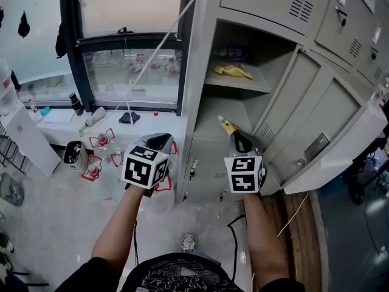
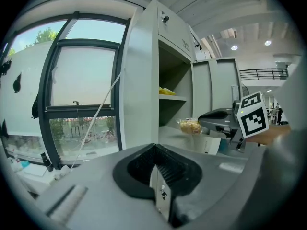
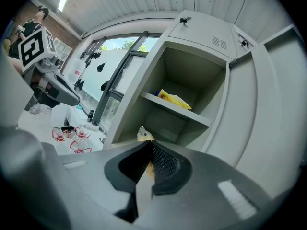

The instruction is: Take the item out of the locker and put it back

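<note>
white floor (image 1: 55,224) by a window (image 1: 130,72); we see the grey locker (image 1: 200,53), door (image 1: 328,120) open at right, yellow packet (image 1: 231,70) on its upper shelf (image 1: 240,85). right gripper (image 3: 149,147) fingers pinch the snack bag (image 1: 228,126) at the lower compartment's mouth. left gripper (image 2: 154,162) fingers pressed together, empty.

The right gripper (image 3: 148,145) hides most of the snack bag (image 3: 143,133) it pinches, and the yellow packet (image 3: 175,99) on the locker shelf (image 3: 177,110) is too small to identify.

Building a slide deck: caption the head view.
Right gripper shut on a clear bag of yellow snacks before the open grey metal locker; left gripper shut and empty.
</note>
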Demonstrator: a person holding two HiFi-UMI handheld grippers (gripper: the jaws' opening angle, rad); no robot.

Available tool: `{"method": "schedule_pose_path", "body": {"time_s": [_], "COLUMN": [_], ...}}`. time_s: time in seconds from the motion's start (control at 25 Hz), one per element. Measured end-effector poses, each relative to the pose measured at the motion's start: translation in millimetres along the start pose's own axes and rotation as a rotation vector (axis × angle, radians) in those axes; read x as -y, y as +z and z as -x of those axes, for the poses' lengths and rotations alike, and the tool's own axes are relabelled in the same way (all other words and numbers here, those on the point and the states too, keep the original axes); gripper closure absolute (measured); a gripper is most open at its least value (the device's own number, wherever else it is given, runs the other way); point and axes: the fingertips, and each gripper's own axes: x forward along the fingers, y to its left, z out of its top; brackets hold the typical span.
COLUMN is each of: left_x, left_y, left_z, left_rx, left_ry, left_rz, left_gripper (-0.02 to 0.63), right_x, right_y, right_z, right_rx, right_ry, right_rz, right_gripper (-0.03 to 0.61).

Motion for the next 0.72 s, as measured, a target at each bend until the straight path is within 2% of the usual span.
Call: {"method": "schedule_pose_path", "body": {"time_s": [0.72], "left_x": [30.7], "left_y": [-30.5], "left_z": [75.1], "left_rx": [0.009], "left_ry": [-0.044], "left_rz": [-0.013], "left_gripper": [0.614], "right_x": [-43.3], "right_y": [-8.7], "right_z": [94.3], "right_rx": [-0.006], "right_ry": [-0.036], "right_rz": [-0.049], "right_gripper": [0.549]}}
